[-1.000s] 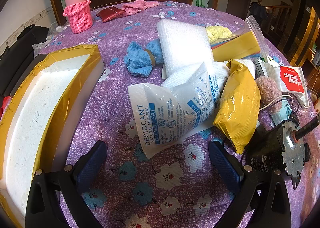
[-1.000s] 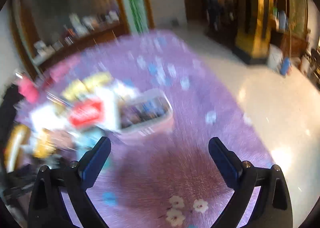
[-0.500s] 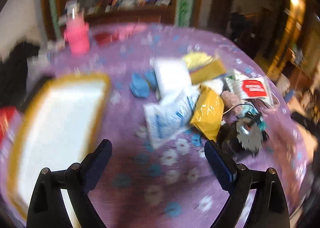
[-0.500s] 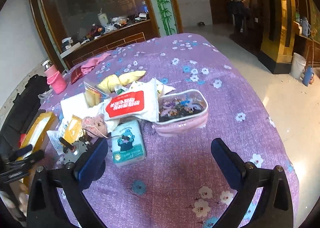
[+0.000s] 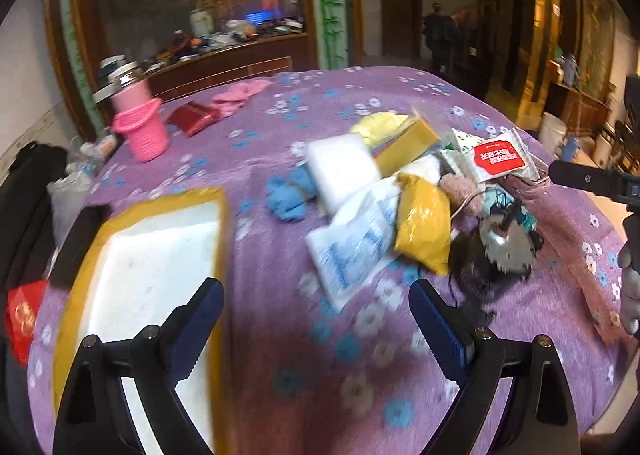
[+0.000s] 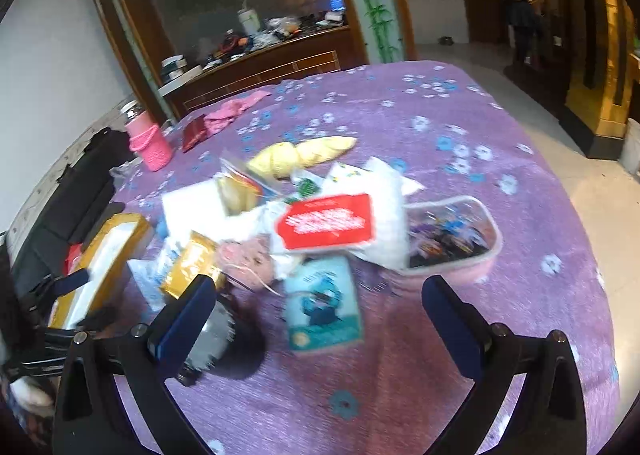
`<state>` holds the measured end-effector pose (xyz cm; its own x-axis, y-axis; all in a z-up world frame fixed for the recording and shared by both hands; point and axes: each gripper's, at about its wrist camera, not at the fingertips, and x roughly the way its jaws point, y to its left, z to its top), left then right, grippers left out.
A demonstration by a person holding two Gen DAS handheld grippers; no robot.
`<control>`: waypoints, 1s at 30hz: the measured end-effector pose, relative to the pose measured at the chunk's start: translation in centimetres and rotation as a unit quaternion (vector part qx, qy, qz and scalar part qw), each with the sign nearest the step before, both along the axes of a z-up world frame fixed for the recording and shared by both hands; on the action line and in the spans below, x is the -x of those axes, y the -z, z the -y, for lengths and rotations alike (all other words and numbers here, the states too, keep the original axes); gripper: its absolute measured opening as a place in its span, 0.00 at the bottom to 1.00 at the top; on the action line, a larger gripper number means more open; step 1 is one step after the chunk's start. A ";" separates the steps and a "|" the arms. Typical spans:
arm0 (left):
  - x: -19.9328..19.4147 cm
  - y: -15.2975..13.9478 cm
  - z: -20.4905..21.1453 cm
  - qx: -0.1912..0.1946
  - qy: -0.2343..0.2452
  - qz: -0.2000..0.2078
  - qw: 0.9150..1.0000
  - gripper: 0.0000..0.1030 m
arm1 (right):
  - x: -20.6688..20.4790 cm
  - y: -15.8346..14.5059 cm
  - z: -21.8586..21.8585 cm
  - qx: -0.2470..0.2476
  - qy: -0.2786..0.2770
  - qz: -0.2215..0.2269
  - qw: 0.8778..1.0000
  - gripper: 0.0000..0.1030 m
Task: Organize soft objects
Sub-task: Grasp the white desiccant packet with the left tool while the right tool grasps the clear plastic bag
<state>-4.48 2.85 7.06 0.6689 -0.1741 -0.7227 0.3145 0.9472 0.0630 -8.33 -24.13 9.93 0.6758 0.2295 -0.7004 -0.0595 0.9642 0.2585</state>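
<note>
A heap of soft things lies mid-table: a white desiccant pouch (image 5: 352,243), a yellow packet (image 5: 422,223), a blue cloth (image 5: 286,195), a white foam block (image 5: 342,171), a pink fuzzy ball (image 5: 460,189) and a red-labelled wipes pack (image 6: 330,221). A foam box with yellow tape (image 5: 148,275) stands at the left. My left gripper (image 5: 316,329) is open and empty, above the cloth short of the heap. My right gripper (image 6: 320,329) is open and empty, above a teal tissue pack (image 6: 324,303).
A black motor with a toothed disc (image 5: 504,247) sits right of the heap. A pink clear pouch (image 6: 452,239) lies at the right. A pink bottle in a knit holder (image 5: 138,123), a red wallet (image 5: 194,117) and a pink cloth (image 5: 240,93) stand far back.
Both grippers pulled back and up from the table; the views widened. The right view swung left toward the heap. Both stay open and empty.
</note>
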 end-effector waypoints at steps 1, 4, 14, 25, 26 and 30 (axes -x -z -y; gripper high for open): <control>-0.6 0.2 0.4 0.002 0.008 -0.004 1.000 0.93 | -0.6 -0.3 -0.3 -0.005 -0.011 -0.003 1.000 1.00; -3.2 1.2 1.2 0.012 0.030 -0.033 0.999 0.92 | -2.9 -0.9 -1.6 -0.015 -0.053 -0.020 0.998 1.00; -6.6 2.2 1.6 0.066 0.066 -0.070 0.993 0.91 | -11.9 -0.8 -7.8 0.071 -0.177 -0.074 0.979 0.99; -7.8 3.4 1.3 0.130 0.094 -0.132 0.978 0.63 | -15.2 2.3 -10.6 0.102 -0.232 -0.117 0.960 0.70; -8.1 3.6 1.1 0.147 0.093 -0.146 0.974 0.60 | -15.2 2.4 -10.6 0.101 -0.234 -0.120 0.960 0.60; -7.9 3.4 0.6 0.159 0.083 -0.145 0.973 0.41 | -15.1 2.8 -10.6 0.090 -0.235 -0.127 0.959 0.32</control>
